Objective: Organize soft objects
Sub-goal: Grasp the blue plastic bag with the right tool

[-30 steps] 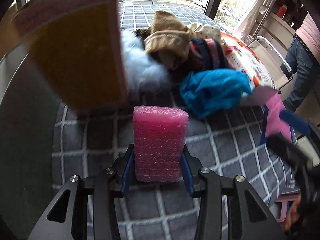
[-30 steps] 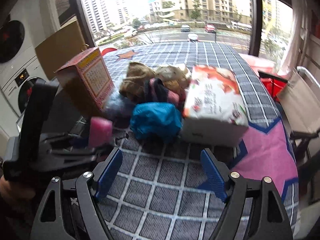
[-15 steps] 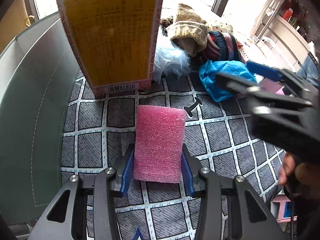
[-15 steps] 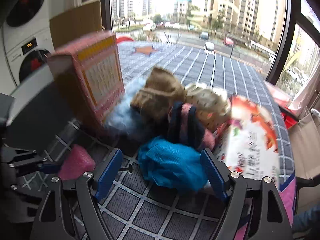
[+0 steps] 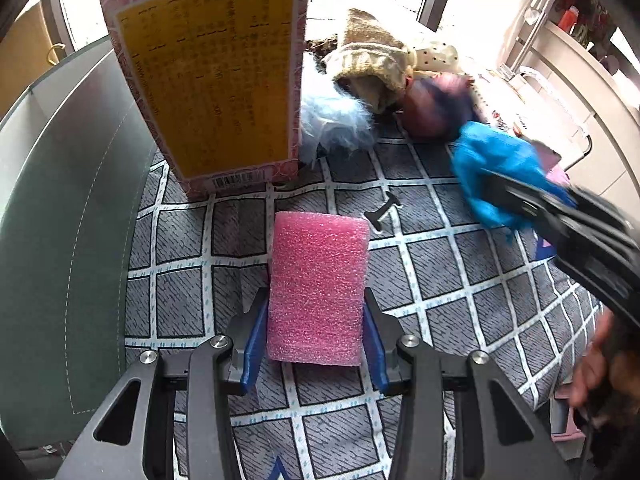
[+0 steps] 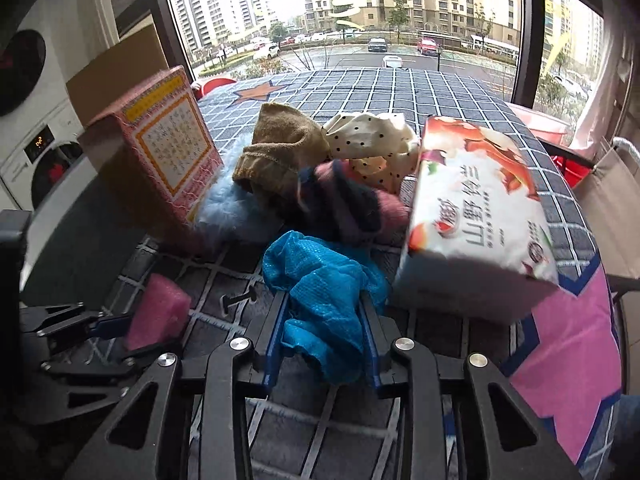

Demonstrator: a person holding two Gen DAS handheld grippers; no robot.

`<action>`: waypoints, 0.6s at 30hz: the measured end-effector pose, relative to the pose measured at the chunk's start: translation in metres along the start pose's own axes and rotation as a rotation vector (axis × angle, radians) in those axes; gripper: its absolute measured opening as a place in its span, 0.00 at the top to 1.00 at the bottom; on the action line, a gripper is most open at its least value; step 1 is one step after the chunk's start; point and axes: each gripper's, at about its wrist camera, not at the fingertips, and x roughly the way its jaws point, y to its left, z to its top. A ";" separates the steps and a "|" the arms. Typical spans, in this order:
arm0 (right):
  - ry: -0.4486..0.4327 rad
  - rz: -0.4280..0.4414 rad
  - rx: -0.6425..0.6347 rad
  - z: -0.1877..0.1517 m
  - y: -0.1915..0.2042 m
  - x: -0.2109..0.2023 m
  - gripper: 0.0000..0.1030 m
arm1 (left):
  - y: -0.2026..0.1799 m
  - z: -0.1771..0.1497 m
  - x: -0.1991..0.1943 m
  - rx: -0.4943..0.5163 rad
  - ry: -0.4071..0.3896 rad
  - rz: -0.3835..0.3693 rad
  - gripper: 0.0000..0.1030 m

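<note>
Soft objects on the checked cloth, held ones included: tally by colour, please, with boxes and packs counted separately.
Pink foam block: 1
Blue crumpled cloth: 1
Light blue fluffy item: 1
Tan knit piece: 1
Cream dotted cloth: 1
Navy-pink striped knit: 1
Pink carton: 1
Tissue pack: 1
Total: 8

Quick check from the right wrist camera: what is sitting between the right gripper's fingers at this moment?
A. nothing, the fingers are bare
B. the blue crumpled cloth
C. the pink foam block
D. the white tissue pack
B: in the right wrist view the blue crumpled cloth fills the gap of the right gripper, both blue pads pressed to it, while the pink foam block sits in the left gripper.
</note>
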 end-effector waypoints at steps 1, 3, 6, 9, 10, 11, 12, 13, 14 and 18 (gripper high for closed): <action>0.000 0.012 0.015 -0.004 -0.002 -0.008 0.66 | -0.005 0.000 0.000 0.003 -0.001 -0.008 0.55; 0.009 0.011 0.032 -0.012 -0.007 -0.020 0.66 | -0.011 0.000 -0.002 0.018 -0.005 -0.011 0.55; -0.008 -0.051 0.031 -0.023 -0.015 -0.038 0.66 | -0.015 0.002 0.002 0.042 0.007 -0.017 0.55; 0.022 -0.120 0.027 -0.023 -0.019 -0.028 0.66 | -0.023 0.002 0.007 0.076 0.015 0.012 0.55; 0.049 -0.125 0.038 -0.025 -0.022 -0.021 0.66 | -0.024 0.002 0.008 0.081 0.016 0.018 0.56; 0.073 -0.122 0.053 -0.027 -0.022 -0.019 0.66 | -0.024 0.001 0.008 0.083 0.016 0.021 0.56; 0.099 -0.107 0.086 -0.032 -0.027 -0.010 0.66 | -0.025 0.001 0.007 0.081 0.015 0.020 0.56; 0.097 -0.087 0.115 -0.035 -0.031 -0.006 0.66 | -0.025 0.002 0.008 0.078 0.015 0.018 0.56; 0.082 -0.077 0.131 -0.037 -0.033 -0.005 0.66 | -0.027 0.003 0.009 0.077 0.015 0.018 0.56; 0.052 -0.052 0.164 -0.038 -0.037 -0.002 0.66 | -0.028 0.002 0.010 0.079 0.010 0.030 0.55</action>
